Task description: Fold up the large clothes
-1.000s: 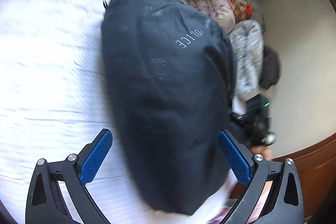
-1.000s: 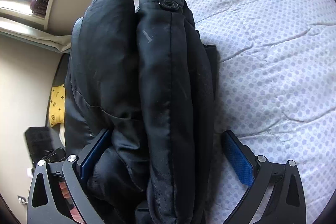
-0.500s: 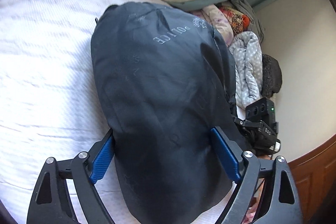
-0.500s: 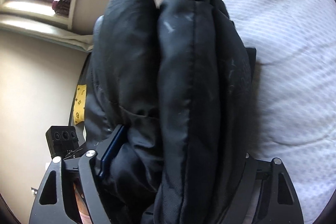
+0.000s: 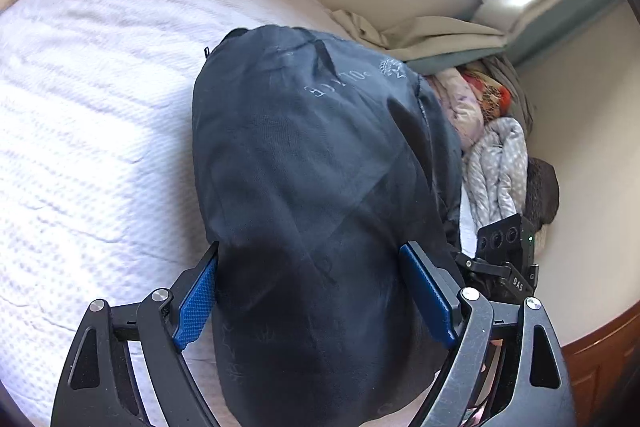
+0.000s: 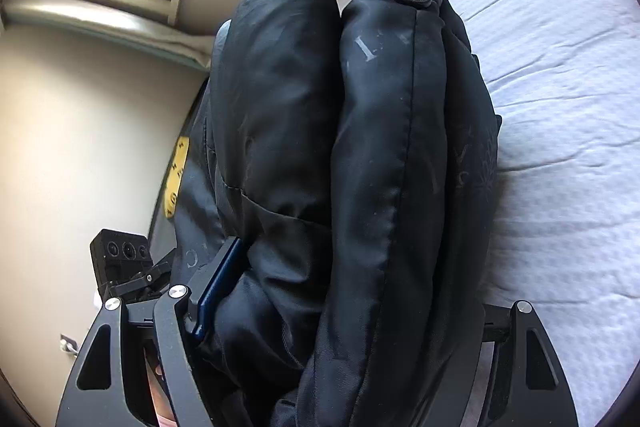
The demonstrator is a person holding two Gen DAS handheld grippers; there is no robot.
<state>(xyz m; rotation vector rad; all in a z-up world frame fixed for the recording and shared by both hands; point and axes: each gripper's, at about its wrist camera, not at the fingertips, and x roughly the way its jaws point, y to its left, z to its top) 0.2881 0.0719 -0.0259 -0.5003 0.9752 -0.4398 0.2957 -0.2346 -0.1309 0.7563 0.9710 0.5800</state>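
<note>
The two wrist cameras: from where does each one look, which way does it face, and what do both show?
Left wrist: sits behind the left gripper, looking along the folded black jacket on the white bed toward the window; both fingers flank the jacket.
Right wrist: sits behind the right gripper, facing the jacket's folded edge; one blue pad shows, and skin below.
Shared: jacket, bed, and each sees the other gripper.

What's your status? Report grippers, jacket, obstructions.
Left gripper and right gripper both clamped on folded black jacket. Jacket over white bed. Clothes pile beside it.
</note>
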